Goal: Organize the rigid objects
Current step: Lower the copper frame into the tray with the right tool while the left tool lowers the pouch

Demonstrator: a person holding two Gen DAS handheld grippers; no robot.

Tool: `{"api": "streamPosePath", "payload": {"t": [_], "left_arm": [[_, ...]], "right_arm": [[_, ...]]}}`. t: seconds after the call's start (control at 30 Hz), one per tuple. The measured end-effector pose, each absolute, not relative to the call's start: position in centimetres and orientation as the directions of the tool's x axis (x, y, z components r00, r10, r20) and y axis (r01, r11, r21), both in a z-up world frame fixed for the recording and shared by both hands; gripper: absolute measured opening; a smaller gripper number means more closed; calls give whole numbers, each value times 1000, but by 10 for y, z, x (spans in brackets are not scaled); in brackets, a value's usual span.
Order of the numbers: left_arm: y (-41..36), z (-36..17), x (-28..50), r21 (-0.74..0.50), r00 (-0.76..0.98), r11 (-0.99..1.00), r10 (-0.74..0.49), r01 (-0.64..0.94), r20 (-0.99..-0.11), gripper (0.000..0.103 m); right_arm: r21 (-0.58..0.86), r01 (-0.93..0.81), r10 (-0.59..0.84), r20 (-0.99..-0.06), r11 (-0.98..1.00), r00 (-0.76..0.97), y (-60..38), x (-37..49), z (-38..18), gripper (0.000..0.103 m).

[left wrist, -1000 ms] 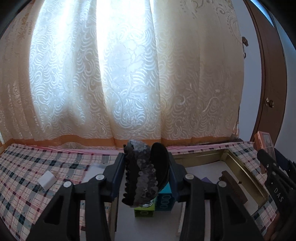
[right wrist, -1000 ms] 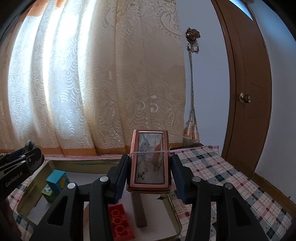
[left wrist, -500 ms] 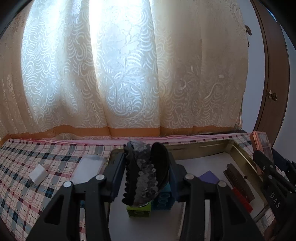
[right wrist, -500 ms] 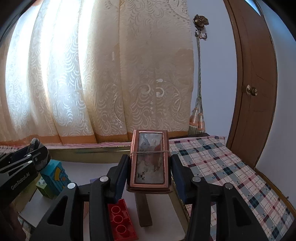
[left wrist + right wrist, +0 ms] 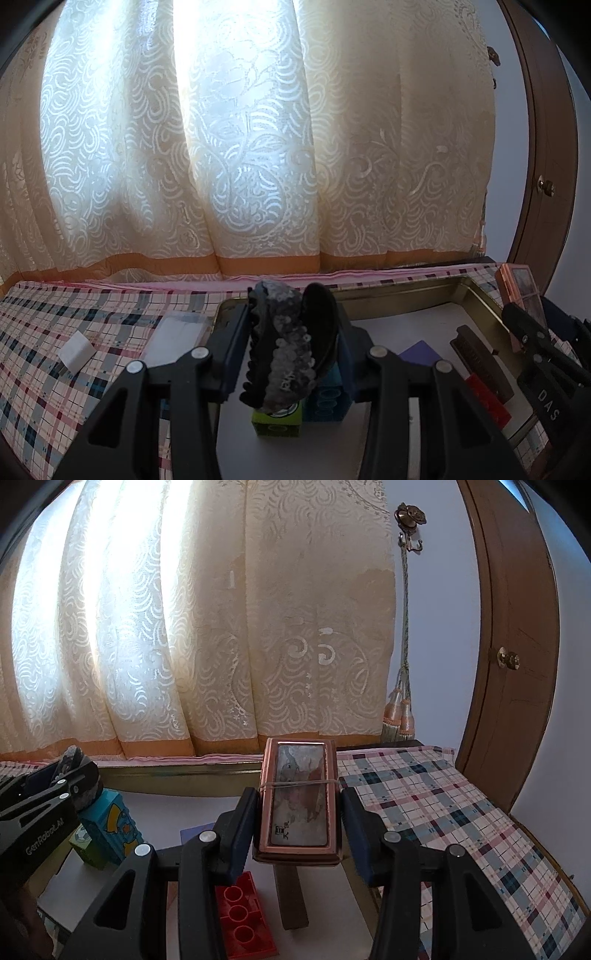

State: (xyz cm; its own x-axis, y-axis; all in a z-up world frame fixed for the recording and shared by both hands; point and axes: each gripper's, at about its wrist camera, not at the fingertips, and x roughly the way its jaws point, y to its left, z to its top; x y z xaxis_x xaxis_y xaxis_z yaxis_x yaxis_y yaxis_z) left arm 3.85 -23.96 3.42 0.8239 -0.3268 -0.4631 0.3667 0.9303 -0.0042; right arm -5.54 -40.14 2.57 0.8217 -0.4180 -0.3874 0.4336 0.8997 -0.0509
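- While I held both loads above the shallow gold-rimmed metal tray [image 5: 476,295], my left gripper [image 5: 291,347] was clamped on a dark sequinned hair claw clip [image 5: 286,350], teeth hanging toward the tray floor.
- My right gripper [image 5: 297,808] was closed on a copper-framed rectangular picture box bound with a rubber band [image 5: 297,797], upright, over the tray's right edge.
- Below the clip, at about six o'clock in the left view, stood a lime-green cube [image 5: 277,421] and a blue printed block [image 5: 327,398], touching each other.
- Under the box lay a red studded brick [image 5: 242,915] and a dark brown bar [image 5: 291,897], side by side.
- I judged the step in hand to be setting each item on bare white tray floor: the clip wanted shifting toward eleven o'clock, off the blocks, before lowering.
- The box, I thought, should go down flat toward twelve o'clock, beyond the bar, and be released only once it rested.
- Both grippers sat close together, so lowering one at a time seemed safest.
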Motion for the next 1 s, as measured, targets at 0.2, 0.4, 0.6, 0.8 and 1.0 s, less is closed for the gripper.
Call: {"api": "streamPosePath", "payload": {"t": [0.2, 0.4, 0.6, 0.8, 1.0], "left_arm": [[-239, 34, 38, -3, 825, 931, -326, 366, -461, 43], [-239, 34, 38, -4, 828, 933, -321, 360, -460, 43], [-238, 34, 38, -7, 828, 933, -322, 359, -460, 43], [-239, 34, 38, -5, 829, 934, -320, 357, -458, 43], [-239, 34, 38, -6, 829, 934, -320, 357, -458, 43]], "right_arm": [[-54, 423, -409, -390, 905, 825, -399, -54, 25, 49], [-43, 406, -387, -408, 913, 827, -399, -53, 24, 49], [-55, 393, -379, -412, 918, 828, -395, -52, 24, 49], [-53, 390, -375, -418, 919, 828, -396, -52, 23, 49], [-52, 386, -371, -420, 921, 829, -396, -51, 23, 49]]}}
